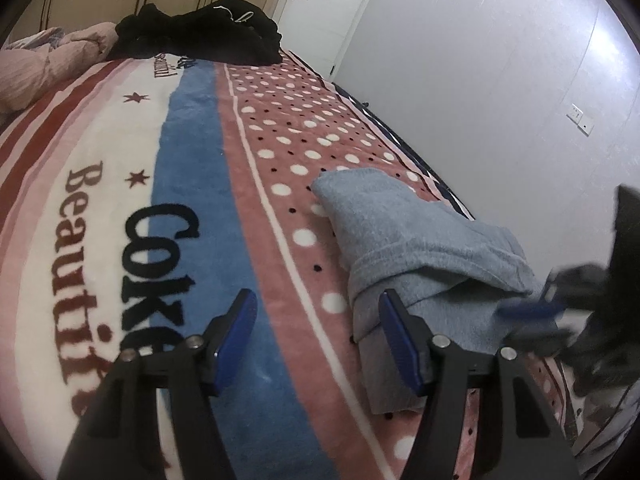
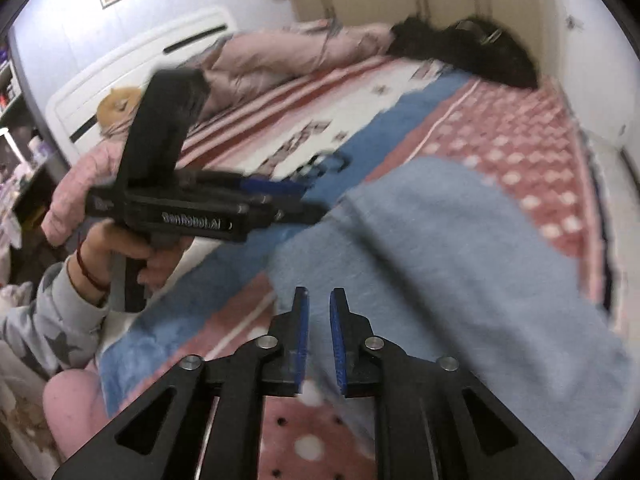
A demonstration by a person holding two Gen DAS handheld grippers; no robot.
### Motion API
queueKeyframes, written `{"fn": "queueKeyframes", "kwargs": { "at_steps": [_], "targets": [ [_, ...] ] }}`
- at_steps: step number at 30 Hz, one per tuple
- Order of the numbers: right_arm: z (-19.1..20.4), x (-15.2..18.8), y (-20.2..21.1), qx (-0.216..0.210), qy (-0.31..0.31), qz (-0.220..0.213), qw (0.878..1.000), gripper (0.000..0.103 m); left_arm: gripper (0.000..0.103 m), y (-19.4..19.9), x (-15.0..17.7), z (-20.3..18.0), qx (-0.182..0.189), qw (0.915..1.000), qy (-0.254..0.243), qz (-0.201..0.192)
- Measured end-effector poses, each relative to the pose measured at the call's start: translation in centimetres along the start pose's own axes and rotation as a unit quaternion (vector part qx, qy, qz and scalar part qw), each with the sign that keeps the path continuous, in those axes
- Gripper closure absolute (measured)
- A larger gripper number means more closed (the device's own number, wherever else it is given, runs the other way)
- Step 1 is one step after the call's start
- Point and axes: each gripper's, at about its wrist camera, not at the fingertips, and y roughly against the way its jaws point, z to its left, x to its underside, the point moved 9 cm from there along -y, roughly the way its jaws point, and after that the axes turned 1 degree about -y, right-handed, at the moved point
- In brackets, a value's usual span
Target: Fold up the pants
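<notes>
Right gripper point(image 2: 319, 300) slightly parted over pants point(image 2: 440, 260), left gripper point(image 1: 316, 304) wide, empty

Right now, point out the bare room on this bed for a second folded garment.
Free: the blue and white lettered stripes of the fleece blanket, left of the folded grey-blue pants. Also the dotted pink band beyond them. Crowded: the far end, under the black clothes heap and pink quilt.

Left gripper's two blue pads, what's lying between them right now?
Only bare blanket: in the left wrist view the left gripper is open over the blue and pink stripes. The folded grey pants lie just beyond its right pad, not between them.
</notes>
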Motion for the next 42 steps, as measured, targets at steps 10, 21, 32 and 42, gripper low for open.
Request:
{"fn": "queueKeyframes", "kwargs": {
  "at_steps": [10, 21, 32, 42],
  "targets": [
    [-5.2, 2.2, 0.4, 0.134, 0.032, 0.029, 0.990, 0.042, 0.040, 0.6, -0.5, 0.0, -0.008, 0.9999, 0.005, -0.009],
    [-2.0, 4.4, 2.0, 0.070, 0.013, 0.032, 0.997, 0.102, 0.036, 2.3, -0.9, -2.2, 0.016, 0.9995, -0.022, -0.017],
    [-2.2, 5.5, 3.2, 0.068, -0.022, 0.024, 0.997, 0.080, 0.023, -0.4, -1.8, -5.7, 0.028, 0.9988, -0.040, 0.010],
    [-9.2, 5.9, 6.8, 0.138, -0.158, -0.028, 0.977, 0.037, 0.023, -4.8, -1.8, -4.9, 0.061, 0.9954, 0.009, 0.073]
  ]
}}
